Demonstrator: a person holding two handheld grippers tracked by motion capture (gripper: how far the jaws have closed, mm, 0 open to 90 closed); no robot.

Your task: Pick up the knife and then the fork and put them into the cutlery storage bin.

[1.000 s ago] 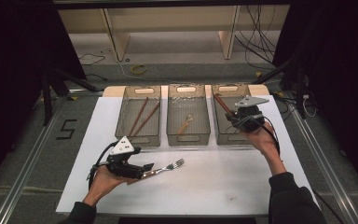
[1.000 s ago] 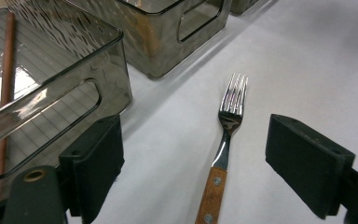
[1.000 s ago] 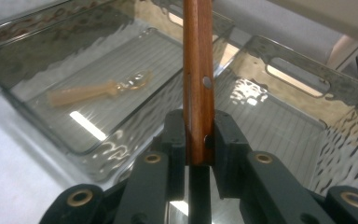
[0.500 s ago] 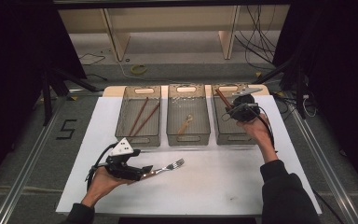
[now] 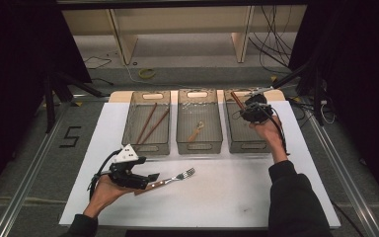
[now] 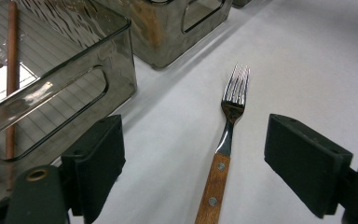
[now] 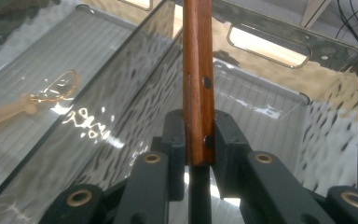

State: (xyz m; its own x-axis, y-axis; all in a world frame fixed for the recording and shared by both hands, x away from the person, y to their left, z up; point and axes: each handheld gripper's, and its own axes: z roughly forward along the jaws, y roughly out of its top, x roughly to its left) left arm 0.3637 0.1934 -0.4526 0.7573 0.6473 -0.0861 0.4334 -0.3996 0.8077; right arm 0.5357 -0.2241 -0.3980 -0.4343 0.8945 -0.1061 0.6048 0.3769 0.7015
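A fork (image 5: 180, 175) with a wooden handle lies on the white mat (image 5: 237, 197) in front of the bins. In the left gripper view the fork (image 6: 228, 135) points away between the jaws. My left gripper (image 6: 198, 140) is open, one jaw on each side of the handle, not touching it. In the high view that left gripper (image 5: 153, 178) rests at the handle end. My right gripper (image 7: 199, 140) is shut on a riveted wooden utensil handle (image 7: 198, 70), held over the right bin (image 7: 307, 116). From above, the right gripper (image 5: 244, 105) hovers at that bin's far end. The utensil's working end is hidden.
Three clear smoky bins stand in a row: the left bin (image 5: 146, 148) holds two brown chopsticks (image 5: 148, 123), the middle bin (image 5: 199, 146) a wooden spoon (image 5: 196, 132), and the right bin (image 5: 249, 146). Cables trail on the floor beyond the table.
My right gripper has carried the wooden-handled utensil leftward from beside the right bin to above its far end. The left gripper and fork have stayed put.
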